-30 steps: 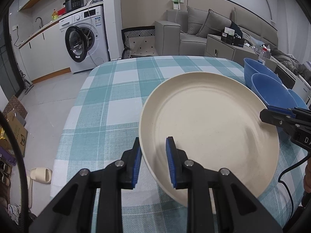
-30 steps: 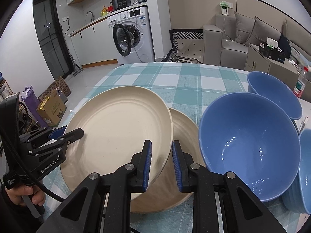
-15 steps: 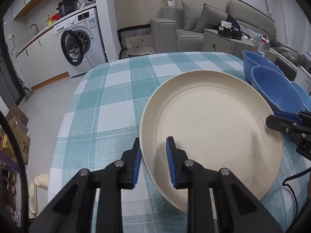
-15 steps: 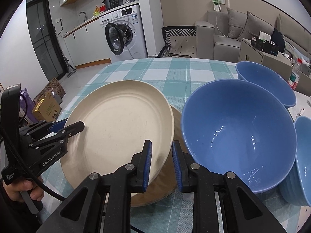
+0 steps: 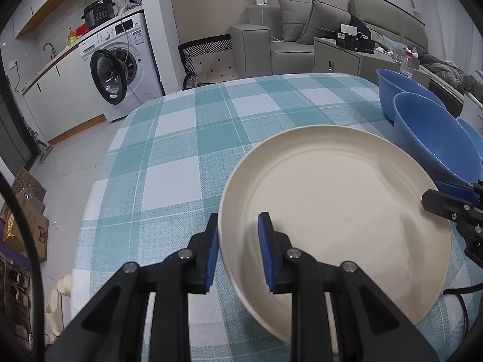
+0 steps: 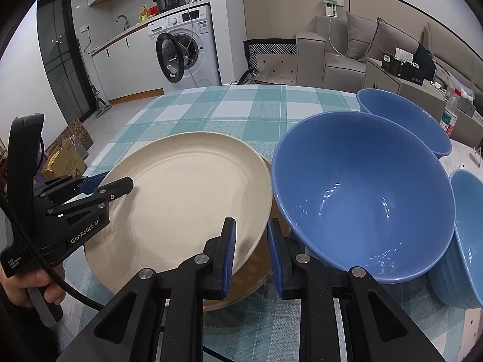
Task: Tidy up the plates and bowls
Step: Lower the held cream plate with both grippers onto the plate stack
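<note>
My left gripper [image 5: 237,252] is shut on the near rim of a cream plate [image 5: 335,208] and holds it tilted above the checked tablecloth; it also shows in the right wrist view [image 6: 105,185] on the plate's [image 6: 187,199] left rim. A second, browner plate [image 6: 256,265] lies beneath it. My right gripper [image 6: 250,253] is shut on the rim of a blue bowl [image 6: 362,199], held tilted just right of the plates. Its fingertips [image 5: 437,199] show in the left wrist view beside the bowl [image 5: 431,138].
Another blue bowl [image 6: 401,120] stands behind the held one, and a third [image 6: 468,241] at the right edge. A water bottle [image 6: 451,114] stands at the far right. The checked table [image 5: 187,150] reaches left to its edge, with floor, washing machine [image 5: 120,72] and sofa beyond.
The right gripper has carried the blue bowl left, toward the plates. The left gripper has lowered the cream plate down over the browner plate, which now shows less.
</note>
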Available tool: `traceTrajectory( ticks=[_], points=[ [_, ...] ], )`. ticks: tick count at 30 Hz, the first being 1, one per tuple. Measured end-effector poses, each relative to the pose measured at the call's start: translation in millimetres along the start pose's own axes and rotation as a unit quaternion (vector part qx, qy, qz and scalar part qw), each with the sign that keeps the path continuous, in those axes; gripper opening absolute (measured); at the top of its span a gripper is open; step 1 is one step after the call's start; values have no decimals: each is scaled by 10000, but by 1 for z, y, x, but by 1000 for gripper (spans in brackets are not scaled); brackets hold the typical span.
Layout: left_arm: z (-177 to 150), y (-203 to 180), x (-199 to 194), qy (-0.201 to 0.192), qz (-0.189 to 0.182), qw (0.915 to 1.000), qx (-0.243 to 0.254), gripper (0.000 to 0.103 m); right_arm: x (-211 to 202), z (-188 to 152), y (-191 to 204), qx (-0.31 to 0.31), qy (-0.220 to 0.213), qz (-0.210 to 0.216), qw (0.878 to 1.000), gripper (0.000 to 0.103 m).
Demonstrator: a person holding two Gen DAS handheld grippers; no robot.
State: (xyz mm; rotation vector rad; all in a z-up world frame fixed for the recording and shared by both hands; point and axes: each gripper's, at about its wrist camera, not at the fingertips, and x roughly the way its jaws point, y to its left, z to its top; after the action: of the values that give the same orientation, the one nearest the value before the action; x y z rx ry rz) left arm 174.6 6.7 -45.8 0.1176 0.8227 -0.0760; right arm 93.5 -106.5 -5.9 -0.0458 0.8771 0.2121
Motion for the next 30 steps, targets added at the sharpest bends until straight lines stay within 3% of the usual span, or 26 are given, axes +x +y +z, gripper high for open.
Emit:
traceTrajectory(
  ticks=[30],
  points=[
    [-2, -24, 15, -57, 304, 9978, 583, 23, 16, -19, 1, -309, -58, -520, 9982, 23]
  ],
)
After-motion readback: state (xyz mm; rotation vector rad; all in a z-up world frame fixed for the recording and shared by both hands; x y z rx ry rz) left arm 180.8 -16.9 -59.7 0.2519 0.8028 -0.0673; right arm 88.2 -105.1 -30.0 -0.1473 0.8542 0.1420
